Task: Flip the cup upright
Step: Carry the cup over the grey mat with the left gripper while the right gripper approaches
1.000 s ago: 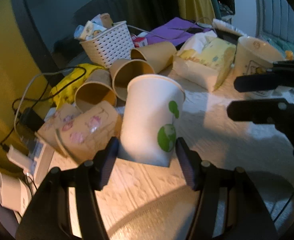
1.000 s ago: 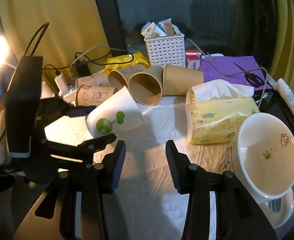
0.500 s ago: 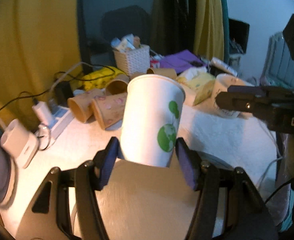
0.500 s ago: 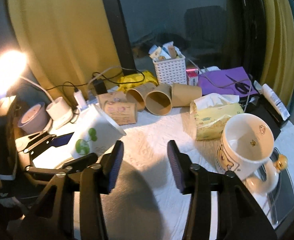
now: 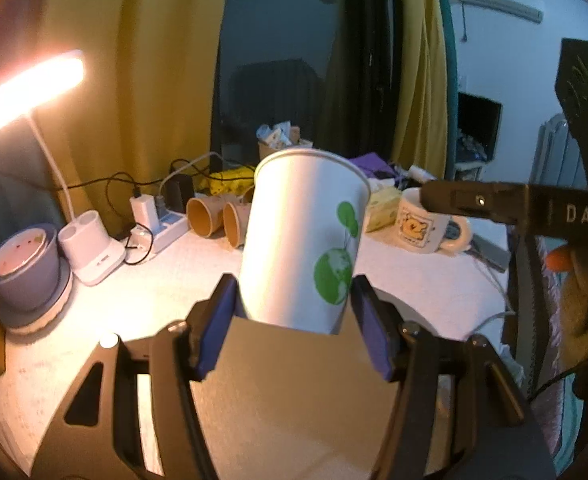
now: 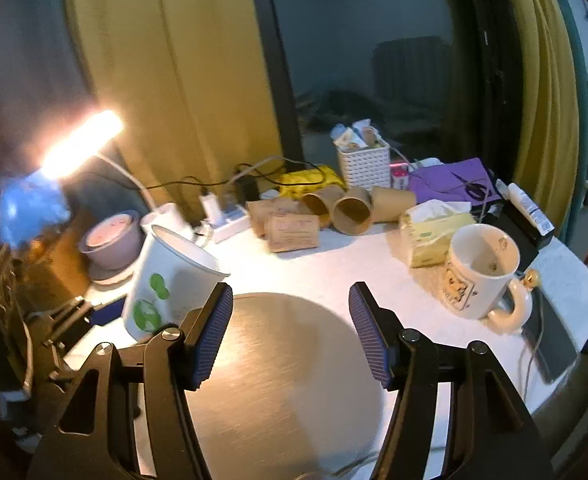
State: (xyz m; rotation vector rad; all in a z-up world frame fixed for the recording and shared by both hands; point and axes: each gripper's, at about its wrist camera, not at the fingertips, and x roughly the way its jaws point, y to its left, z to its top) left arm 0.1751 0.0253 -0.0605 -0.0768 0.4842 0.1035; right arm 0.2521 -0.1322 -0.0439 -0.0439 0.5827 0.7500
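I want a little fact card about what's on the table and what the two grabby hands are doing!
held thing: white paper cup with green globe print, mouth up, slightly tilted
left gripper: shut on the cup's lower part
right gripper: open, holding nothing
under the grippers: round metal plate
lying on their sides: brown paper cups, at the back
upright: cartoon bear mug, beside the tissue pack
light: lit desk lamp
far back: white basket

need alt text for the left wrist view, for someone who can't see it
The left gripper holds a white paper cup with green print, mouth up, above a round metal disc. Behind stand a mug and a lit lamp.
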